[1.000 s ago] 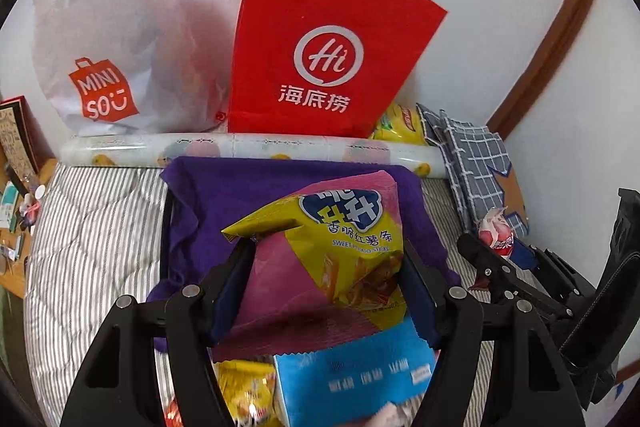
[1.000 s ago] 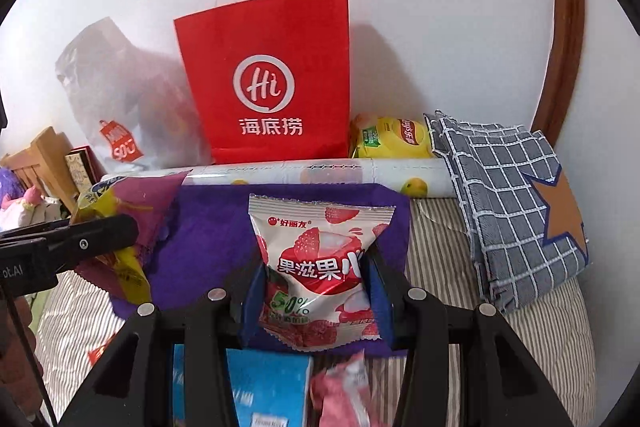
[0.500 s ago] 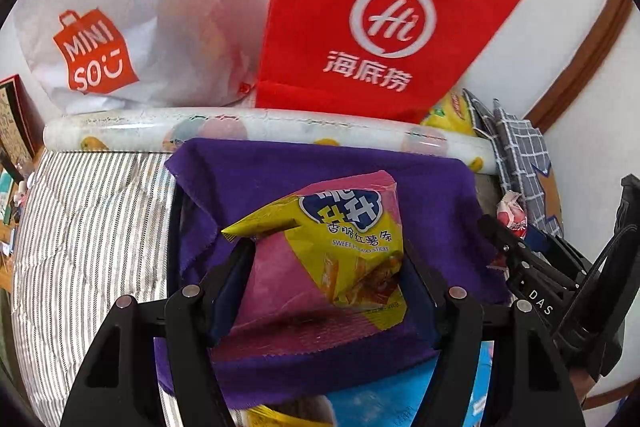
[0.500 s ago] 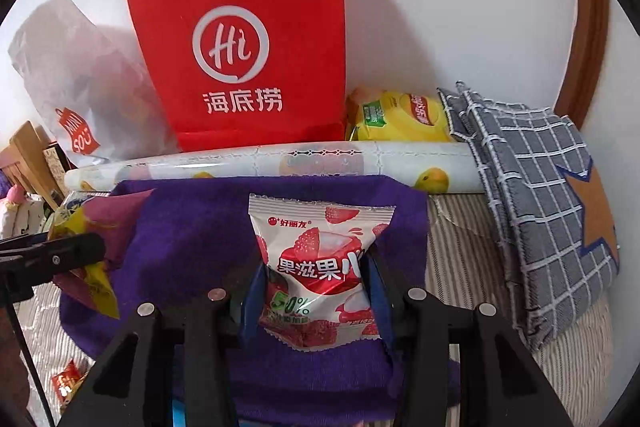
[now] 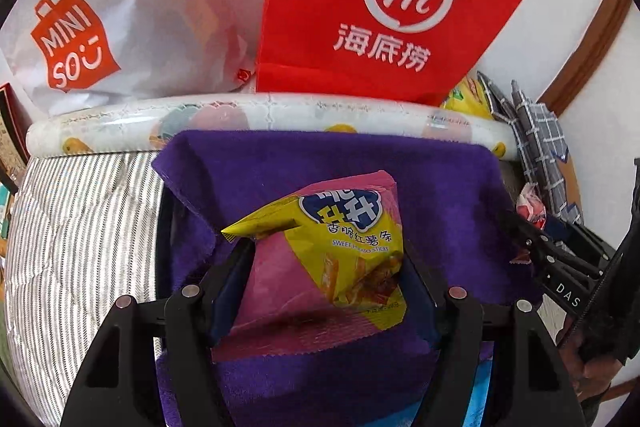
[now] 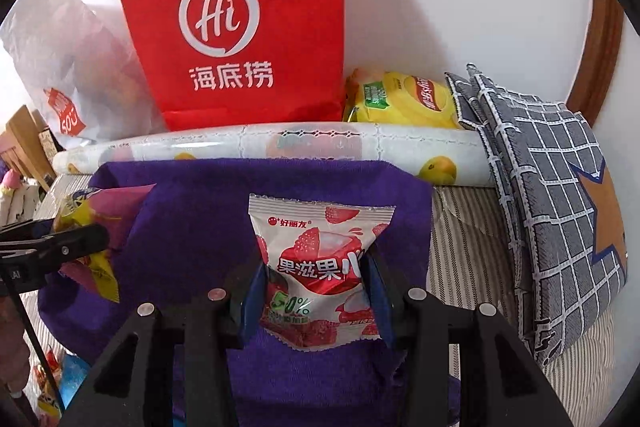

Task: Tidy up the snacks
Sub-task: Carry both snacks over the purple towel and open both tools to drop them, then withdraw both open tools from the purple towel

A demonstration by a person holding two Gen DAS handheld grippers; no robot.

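My left gripper (image 5: pixel 326 267) is shut on a yellow and pink sweet potato sticks bag (image 5: pixel 320 259) and holds it over a purple cloth (image 5: pixel 320 163). That bag and the left gripper also show at the left of the right wrist view (image 6: pixel 92 227). My right gripper (image 6: pixel 314 291) is shut on a white and red strawberry snack packet (image 6: pixel 316 263), also over the purple cloth (image 6: pixel 192 227). The right gripper shows at the right edge of the left wrist view (image 5: pixel 560 267).
A red Hi paper bag (image 6: pixel 240 19) and a white Miniso bag (image 5: pixel 104 19) stand against the wall behind a rolled fruit-print sheet (image 6: pixel 320 147). A yellow chips bag (image 6: pixel 400 103) and a grey checked cushion (image 6: pixel 552 195) lie at the right. Loose snacks (image 6: pixel 60 379) lie at the lower left.
Both grippers have moved forward with their snacks, over the purple cloth and closer to the bags at the wall. The blue packet has dropped out below.
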